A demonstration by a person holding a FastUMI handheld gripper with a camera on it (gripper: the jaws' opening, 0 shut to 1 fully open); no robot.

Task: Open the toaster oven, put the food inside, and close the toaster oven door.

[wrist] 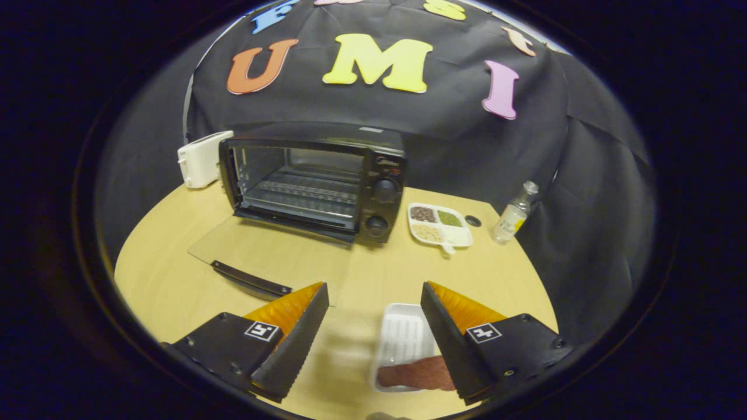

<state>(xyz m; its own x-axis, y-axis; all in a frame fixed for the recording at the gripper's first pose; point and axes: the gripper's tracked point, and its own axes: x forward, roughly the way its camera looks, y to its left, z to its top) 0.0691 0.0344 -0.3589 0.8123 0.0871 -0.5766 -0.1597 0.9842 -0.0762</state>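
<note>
A black toaster oven (318,181) stands at the back of the wooden table, beyond my fingers. Its glass door (268,256) lies folded down flat on the table, with the dark handle (251,279) nearest me. The wire rack inside is bare. A white foam tray (402,338) holding a reddish-brown slab of food (417,373) lies close in, between my fingers and against the right one. My gripper (373,338) hovers over the table with its fingers wide apart, holding nothing.
A white toaster (201,158) stands left of the oven. To the oven's right lie a white divided dish of grains (439,224), a small dark disc (473,221) and a clear bottle (513,214). Black cloth walls surround the table.
</note>
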